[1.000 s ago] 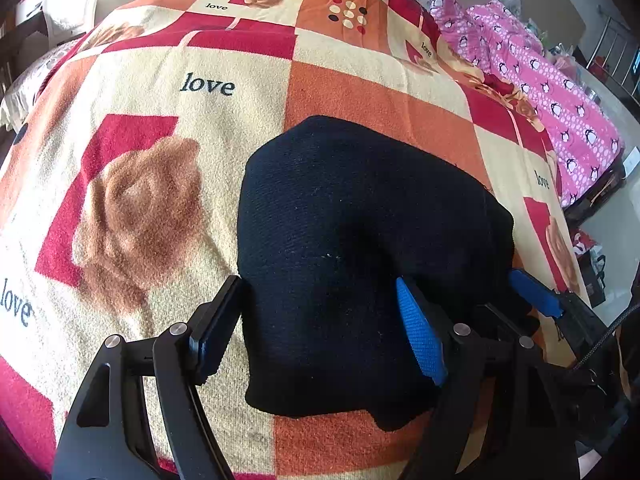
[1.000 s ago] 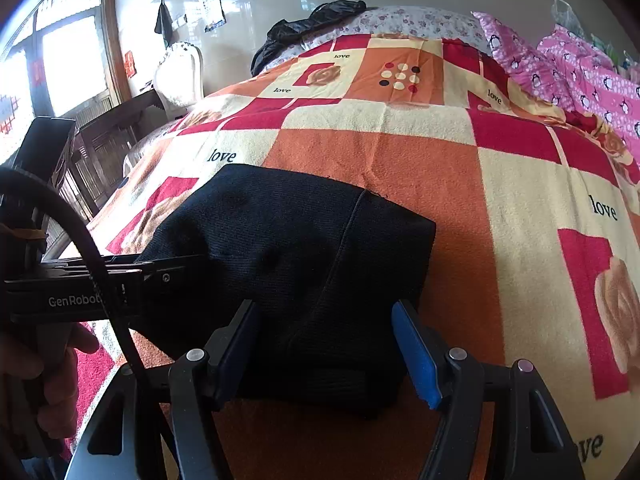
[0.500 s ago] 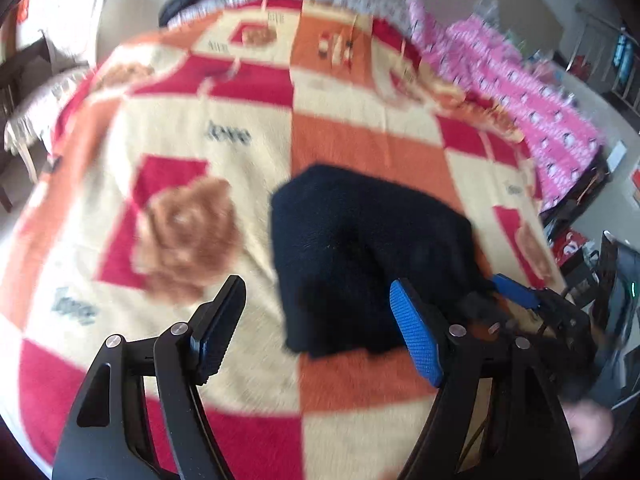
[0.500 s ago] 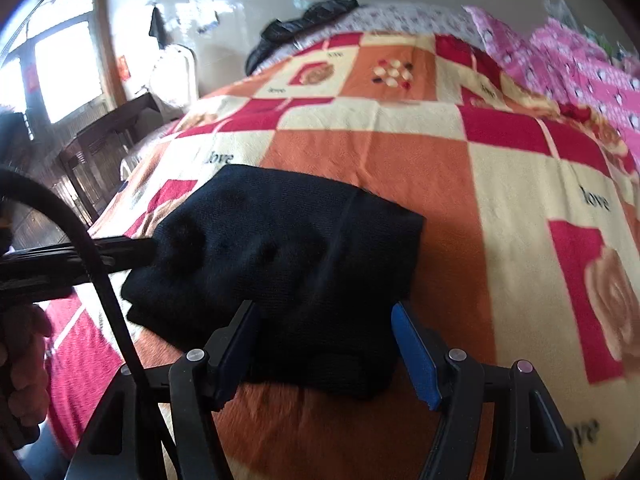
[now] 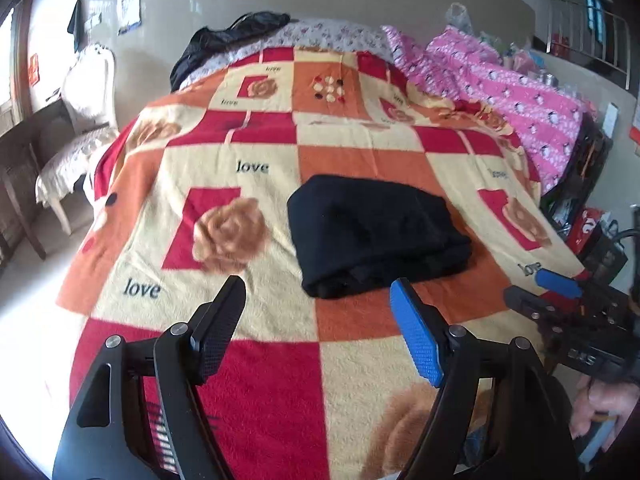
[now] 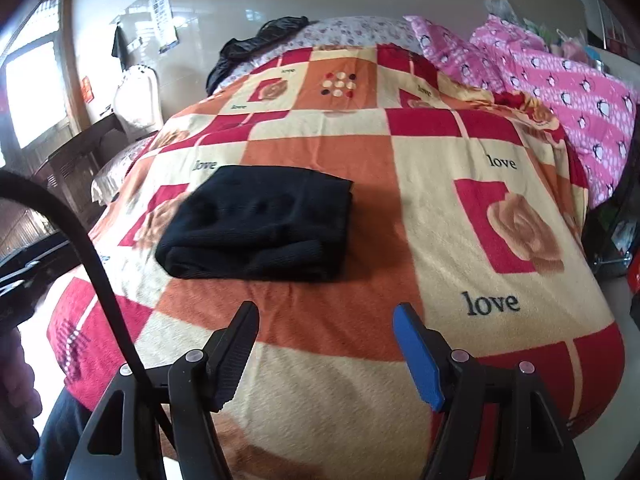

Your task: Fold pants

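Observation:
The black pants [image 5: 376, 236] lie folded in a compact bundle on the checkered rose blanket [image 5: 256, 312]; they also show in the right wrist view [image 6: 260, 224]. My left gripper [image 5: 316, 312] is open and empty, held above the blanket short of the bundle's near edge. My right gripper [image 6: 326, 344] is open and empty, also short of the bundle and apart from it. The right gripper shows at the right edge of the left wrist view [image 5: 560, 292].
A pink penguin-print quilt [image 5: 516, 92] lies along the bed's right side. A dark garment [image 5: 228, 44] lies on the floral pillow at the head. A white chair [image 5: 80, 112] and dark wooden furniture stand left of the bed. The bed's front edge is below me.
Both grippers have drawn back and up from the folded pants, which now lie alone on the blanket. Both stayed open.

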`<state>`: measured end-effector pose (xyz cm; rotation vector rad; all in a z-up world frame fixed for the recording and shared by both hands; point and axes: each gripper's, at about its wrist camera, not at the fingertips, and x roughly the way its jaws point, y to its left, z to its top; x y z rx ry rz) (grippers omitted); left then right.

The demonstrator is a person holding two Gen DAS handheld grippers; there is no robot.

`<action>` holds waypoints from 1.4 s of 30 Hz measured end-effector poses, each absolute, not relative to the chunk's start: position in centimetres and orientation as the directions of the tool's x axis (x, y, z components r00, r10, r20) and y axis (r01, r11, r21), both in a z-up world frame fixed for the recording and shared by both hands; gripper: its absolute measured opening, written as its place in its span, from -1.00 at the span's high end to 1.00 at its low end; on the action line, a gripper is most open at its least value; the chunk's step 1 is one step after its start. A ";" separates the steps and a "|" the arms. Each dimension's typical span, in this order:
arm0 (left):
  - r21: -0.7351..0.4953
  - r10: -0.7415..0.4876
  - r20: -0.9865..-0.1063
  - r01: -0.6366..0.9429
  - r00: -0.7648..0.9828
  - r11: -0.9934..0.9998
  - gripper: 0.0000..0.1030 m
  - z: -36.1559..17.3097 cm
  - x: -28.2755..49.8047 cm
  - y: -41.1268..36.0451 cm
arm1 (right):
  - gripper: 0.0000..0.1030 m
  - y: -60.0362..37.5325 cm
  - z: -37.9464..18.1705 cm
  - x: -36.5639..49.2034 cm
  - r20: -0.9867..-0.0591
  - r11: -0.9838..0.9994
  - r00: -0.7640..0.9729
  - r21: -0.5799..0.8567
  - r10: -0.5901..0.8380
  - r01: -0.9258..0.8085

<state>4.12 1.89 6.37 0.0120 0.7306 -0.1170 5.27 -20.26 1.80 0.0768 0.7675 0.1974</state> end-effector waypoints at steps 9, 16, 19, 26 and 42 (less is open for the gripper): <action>0.044 -0.023 -0.726 0.080 0.687 0.996 -0.47 6.1 4.6 0.3 | -0.32 -18.7 3.9 4.5 -0.671 0.976 0.709 0.125 0.215 -0.177; 0.012 -0.047 -0.751 0.085 0.658 0.996 -0.47 6.2 5.5 0.0 | -0.32 -19.3 4.1 5.0 -0.673 0.979 0.711 0.135 0.204 -0.153; 0.006 -0.060 -0.763 0.100 0.644 0.995 -0.47 6.0 5.7 -0.4 | -0.32 -18.9 4.1 5.1 -0.674 0.981 0.713 0.106 0.192 -0.163; -0.025 -0.108 -0.785 0.142 0.610 0.990 -0.48 5.2 5.8 -1.4 | -0.32 -18.6 4.3 5.2 -0.671 0.977 0.711 0.125 0.210 -0.170; -0.038 -0.092 -0.805 0.104 0.587 0.994 -0.54 4.8 6.1 -0.8 | -0.32 -19.1 4.7 5.1 -0.663 0.979 0.722 0.117 0.200 -0.165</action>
